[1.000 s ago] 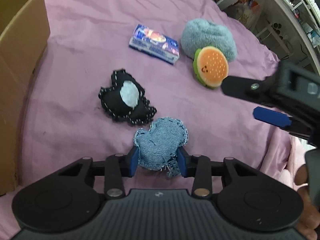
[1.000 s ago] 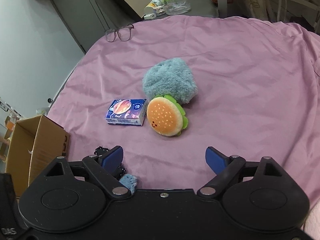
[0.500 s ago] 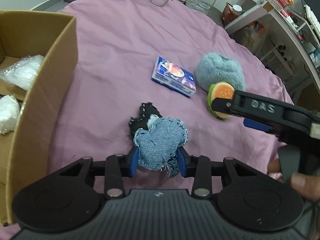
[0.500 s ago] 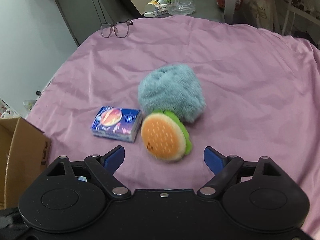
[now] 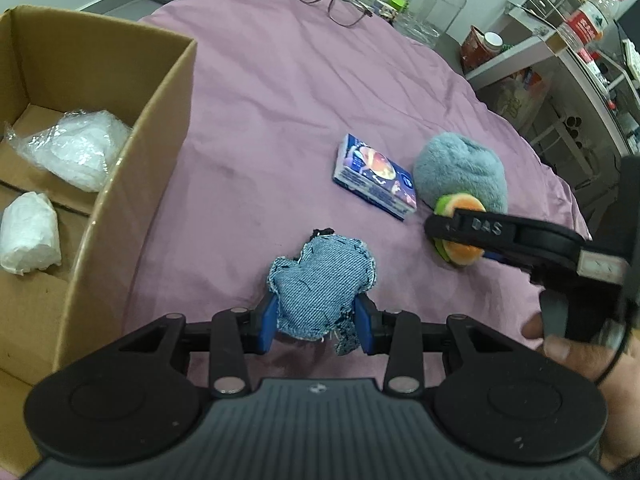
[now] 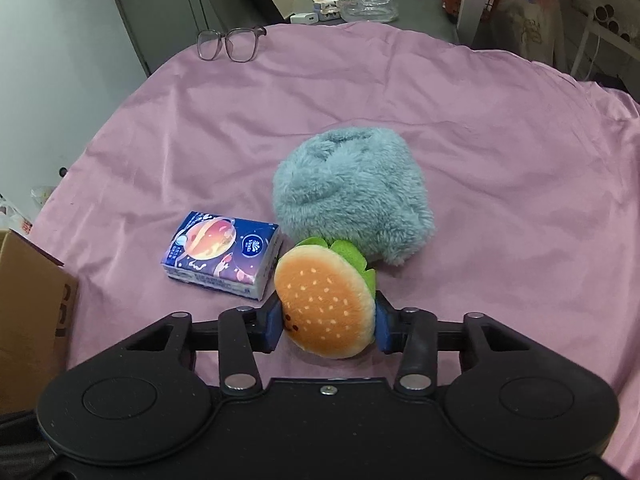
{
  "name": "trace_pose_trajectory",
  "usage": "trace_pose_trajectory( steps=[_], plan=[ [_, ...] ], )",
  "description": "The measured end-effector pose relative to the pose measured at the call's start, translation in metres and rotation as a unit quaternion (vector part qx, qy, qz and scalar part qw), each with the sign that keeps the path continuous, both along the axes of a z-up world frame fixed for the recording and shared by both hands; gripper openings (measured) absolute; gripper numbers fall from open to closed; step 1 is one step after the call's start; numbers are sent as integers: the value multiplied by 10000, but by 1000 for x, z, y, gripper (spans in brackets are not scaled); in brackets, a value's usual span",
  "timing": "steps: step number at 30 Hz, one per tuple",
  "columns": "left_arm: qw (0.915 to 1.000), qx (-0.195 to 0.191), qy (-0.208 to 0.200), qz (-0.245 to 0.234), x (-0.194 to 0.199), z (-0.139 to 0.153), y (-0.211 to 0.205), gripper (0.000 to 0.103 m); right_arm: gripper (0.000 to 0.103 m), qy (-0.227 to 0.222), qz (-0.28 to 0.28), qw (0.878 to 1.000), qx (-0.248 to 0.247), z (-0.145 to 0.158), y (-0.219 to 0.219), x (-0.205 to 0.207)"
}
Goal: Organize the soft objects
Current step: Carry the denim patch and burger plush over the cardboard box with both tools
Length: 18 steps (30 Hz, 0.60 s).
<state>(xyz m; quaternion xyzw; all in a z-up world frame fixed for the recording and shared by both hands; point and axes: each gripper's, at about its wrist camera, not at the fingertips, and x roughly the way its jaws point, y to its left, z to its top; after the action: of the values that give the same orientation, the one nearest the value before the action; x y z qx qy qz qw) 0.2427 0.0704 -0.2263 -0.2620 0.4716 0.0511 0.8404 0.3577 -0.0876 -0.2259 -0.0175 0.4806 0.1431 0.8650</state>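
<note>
Left gripper [image 5: 316, 326] gripped the blue denim stuffed pad [image 5: 320, 286]. Right gripper [image 6: 328, 326] had just closed onto the round orange plush burger [image 6: 326, 304], apparently touching the grey-blue furry plush [image 6: 352, 204].

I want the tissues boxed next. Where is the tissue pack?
In the right wrist view, the tissue pack lies on the pink cloth, just left of the burger plush.

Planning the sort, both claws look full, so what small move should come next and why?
Probably lift the right claw straight up: its jaws have just been closing and now pinch the round orange burger plush, which sits against the fluffy grey-blue plush and the blue tissue pack. Lifting clears both.
</note>
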Motion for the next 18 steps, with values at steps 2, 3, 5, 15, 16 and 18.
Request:
trace_pose_trajectory(
  steps=[2,3,5,15,16,18],
  plan=[
    [10000,-24,-11,42,0,0,2,39,41,31,-14,10000,36,2,-1,-3],
    [10000,-40,-18,54,-1,1,2,39,41,56,-20,10000,56,4,-2,-5],
    [10000,-33,-59,38,-2,3,0,39,41,100,-27,9999,86,7,-2,-10],
    [9995,31,-294,90,-17,26,-4,39,42,55,71,9997,246,44,-3,-43],
    [9994,37,-328,91,-18,29,-4,39,42,34,92,9996,275,48,-3,-47],
    [9992,41,-402,19,-22,39,-4,39,42,-23,141,9993,340,57,-3,-54]
  ],
)
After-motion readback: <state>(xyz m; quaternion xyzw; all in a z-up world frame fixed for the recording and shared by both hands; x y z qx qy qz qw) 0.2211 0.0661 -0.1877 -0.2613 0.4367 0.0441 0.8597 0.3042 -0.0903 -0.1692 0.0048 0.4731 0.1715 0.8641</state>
